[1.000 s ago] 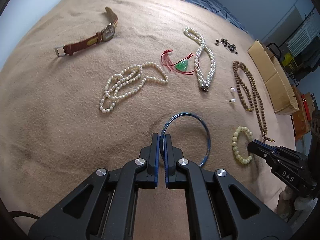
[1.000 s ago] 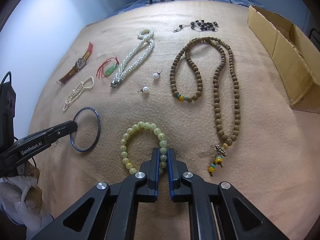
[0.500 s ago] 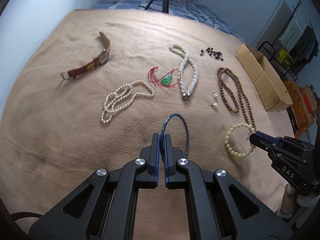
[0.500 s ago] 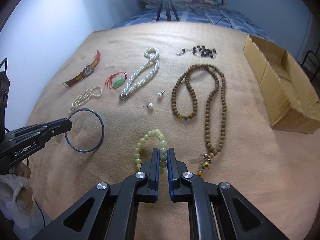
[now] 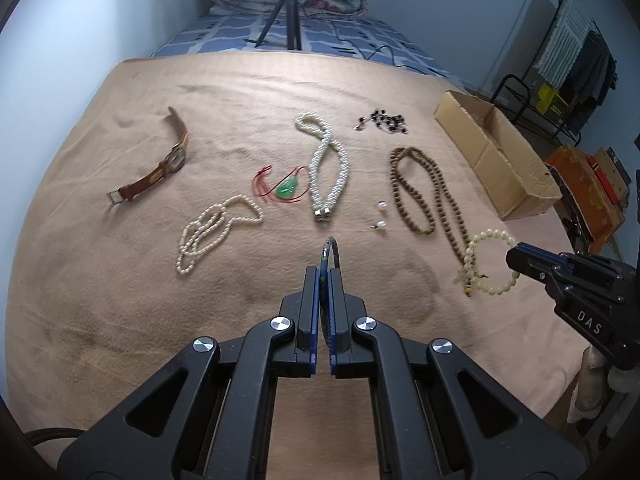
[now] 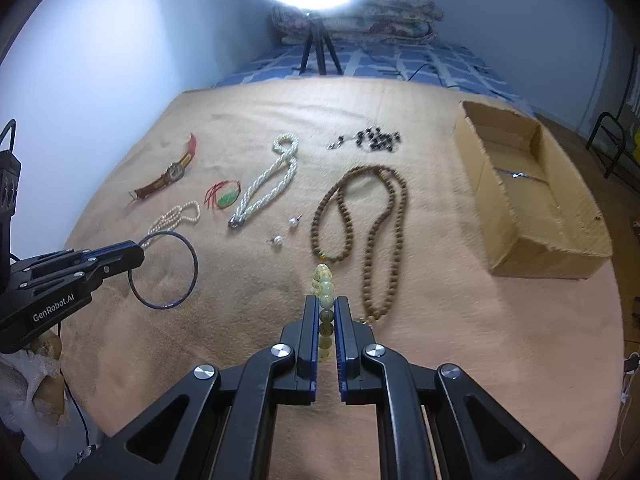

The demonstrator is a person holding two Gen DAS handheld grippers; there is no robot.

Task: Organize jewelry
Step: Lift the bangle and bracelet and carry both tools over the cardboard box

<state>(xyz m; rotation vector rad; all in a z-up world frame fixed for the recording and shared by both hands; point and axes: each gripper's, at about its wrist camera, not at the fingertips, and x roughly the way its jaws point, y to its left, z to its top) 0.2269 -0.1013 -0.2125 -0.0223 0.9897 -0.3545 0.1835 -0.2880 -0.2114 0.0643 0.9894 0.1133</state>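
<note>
Lifted off the tan blanket (image 5: 120, 320) since a second ago: both bracelets, each now seen edge-on from its own wrist camera. Left gripper (image 5: 324, 276) clenched on blue bangle (image 5: 331, 249), held upright between the pads; same bangle seen as full ring in right view (image 6: 164, 270), hanging clear of the blanket. Right gripper (image 6: 326, 308) clamped on pale green bead bracelet (image 6: 323, 284), beads stacked between the fingers; in left view same bracelet (image 5: 490, 262) dangling at the jaw tips, over the low end of the long wooden bead necklace (image 5: 432, 196). Lying on blanket: brown-strap watch (image 5: 160, 164), small pearl strand (image 5: 212, 232), green pendant on red cord (image 5: 286, 189), twisted pearl necklace (image 5: 326, 168), two pearl earrings (image 5: 382, 214), dark bead string (image 5: 382, 120). Open cardboard box (image 6: 532, 196) at right blanket edge.
</note>
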